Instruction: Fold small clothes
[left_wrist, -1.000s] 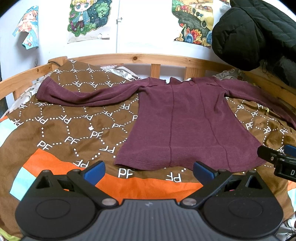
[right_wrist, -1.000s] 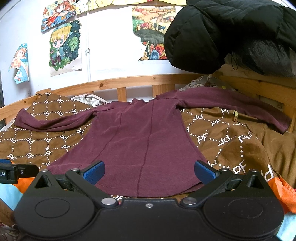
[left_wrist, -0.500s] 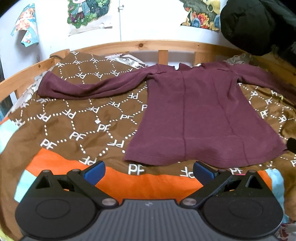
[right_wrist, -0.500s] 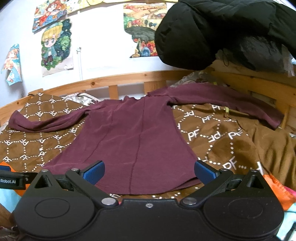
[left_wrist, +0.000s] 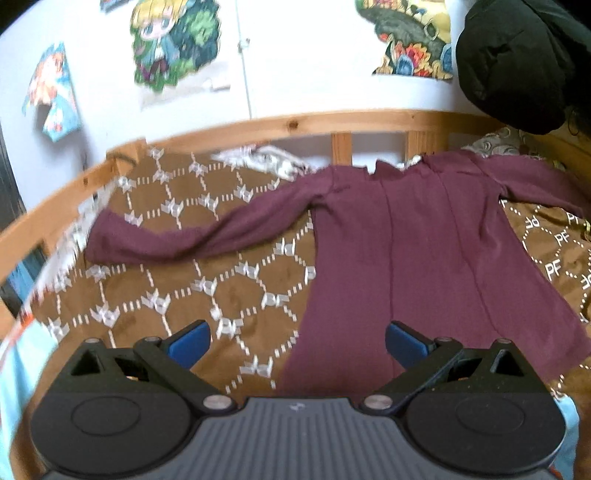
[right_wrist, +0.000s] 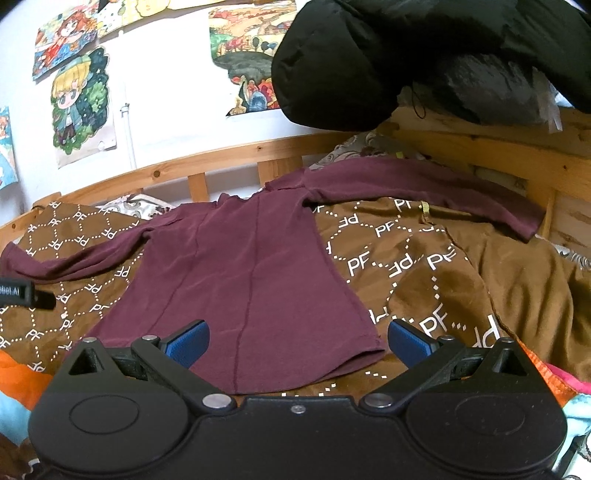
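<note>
so there's a maroon long-sleeve top (left_wrist: 406, 266) laid out flat on the bed, on top of a brown blanket (left_wrist: 192, 280) with white hexagon lines and "pf" letters. both sleeves are spread out to the sides, neck end up by the wooden bed rail (left_wrist: 258, 125), hem toward the cameras. seams run down the front of it.

left tool (left_wrist: 297, 341) has its blue-padded fingers spread wide, nothing between them. it sits low over the hem's left corner, so one finger is over the blanket and the other over the maroon fabric. can't tell if it's touching the cloth. that view is pretty motion-blurred on the left side.

right tool (right_wrist: 297, 341) is also wide apart and holding nothing, sitting over the hem's right part, with the hem's right corner lying between the fingers in the picture. the tip of the left tool pokes in at the left edge of the right wrist view.

background: cartoon posters (right_wrist: 79, 107) on the white wall, and a black puffy jacket (right_wrist: 424, 59) piled up at the top right, above the right sleeve. orange and light blue patches of the blanket show near the bottom left edge.
</note>
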